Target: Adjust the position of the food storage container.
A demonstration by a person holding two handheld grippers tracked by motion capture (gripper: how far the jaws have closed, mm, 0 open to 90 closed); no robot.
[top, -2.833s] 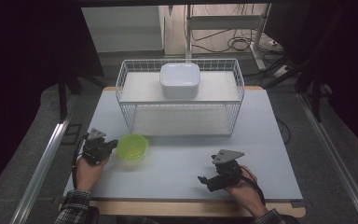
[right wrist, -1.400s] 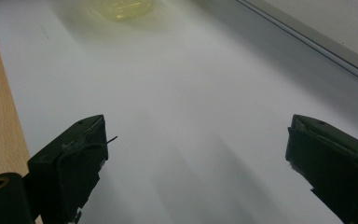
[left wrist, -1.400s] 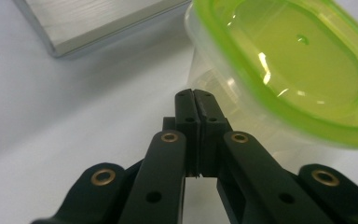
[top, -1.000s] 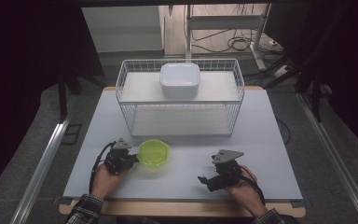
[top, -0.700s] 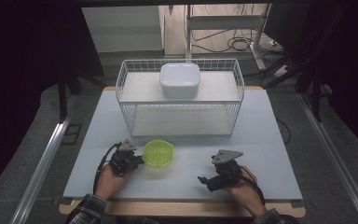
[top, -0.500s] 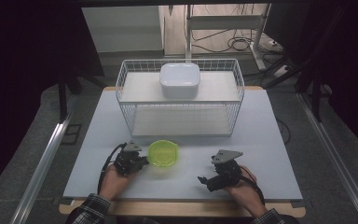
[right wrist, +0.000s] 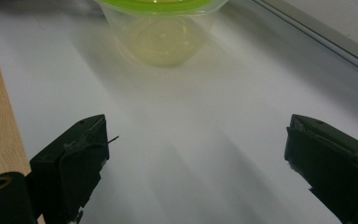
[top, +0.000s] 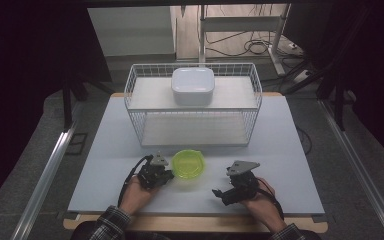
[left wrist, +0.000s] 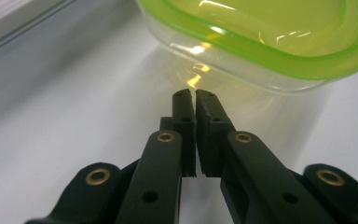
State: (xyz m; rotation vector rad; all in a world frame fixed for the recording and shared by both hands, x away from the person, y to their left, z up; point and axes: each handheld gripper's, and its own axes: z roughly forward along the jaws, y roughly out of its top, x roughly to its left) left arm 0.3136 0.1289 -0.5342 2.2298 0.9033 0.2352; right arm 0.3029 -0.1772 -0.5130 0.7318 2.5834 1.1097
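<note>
A clear plastic container with a green lid is seen standing on the pale table, near its front edge, between the two grippers and just in front of the white wire basket. The lid is closed on it, and through the translucent wall, as seen in the right gripper view, nothing can be made out inside. A white lidded box is set on the upper shelf of the wire basket; its contents are hidden by its lid. No label, brand or writing can be read on either container. The left gripper is held with its jaws together, nothing clamped between them, their tips right at the side wall of the green-lidded container just below its rim. The right gripper is held with its jaws wide apart over bare table, pointed toward the container and well short of it.
</note>
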